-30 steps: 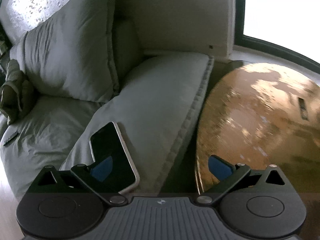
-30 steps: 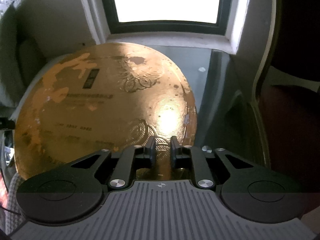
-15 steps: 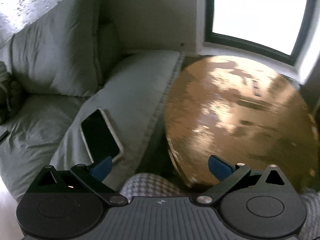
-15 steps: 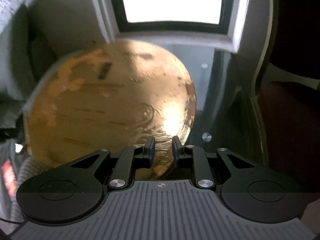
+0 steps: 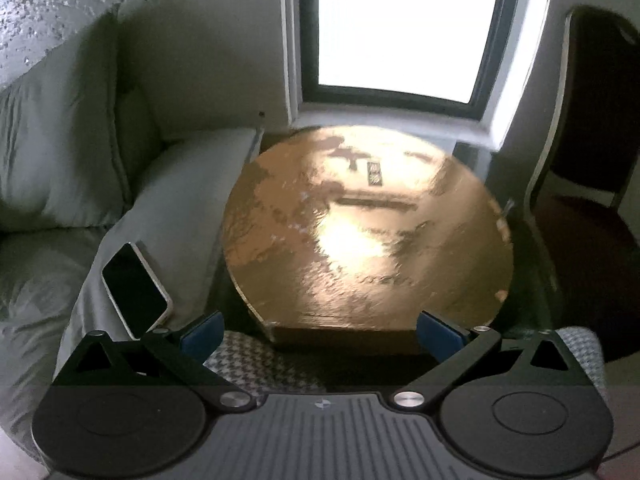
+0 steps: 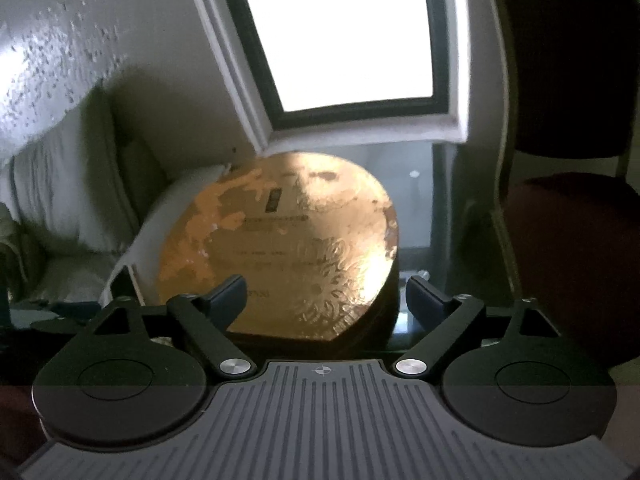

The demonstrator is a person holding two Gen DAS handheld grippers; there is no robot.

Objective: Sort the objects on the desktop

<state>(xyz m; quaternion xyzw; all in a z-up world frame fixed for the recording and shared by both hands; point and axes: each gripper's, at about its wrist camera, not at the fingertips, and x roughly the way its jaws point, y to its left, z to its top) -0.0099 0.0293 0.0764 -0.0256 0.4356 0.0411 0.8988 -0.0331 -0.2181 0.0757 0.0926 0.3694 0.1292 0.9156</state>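
The right gripper [image 6: 322, 292] has just been opening and its fingers [image 6: 226, 294] now stand wide apart with nothing between them, above the near edge of the round gold board [image 6: 276, 248] that lies on the glass counter [image 6: 416, 208]. The left gripper [image 5: 320, 330] also has its fingers [image 5: 202, 332] spread wide and empty, near the board's [image 5: 368, 240] front edge. A dark-screened phone [image 5: 134, 290] lies on the grey sofa cushion [image 5: 188, 184] just beside the counter, left of the board.

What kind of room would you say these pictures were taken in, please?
Probably a living room or lounge at home: a grey sofa with loose cushions and a phone lying on it, a window behind, a dark red chair, and a glass table carrying a round gold box.
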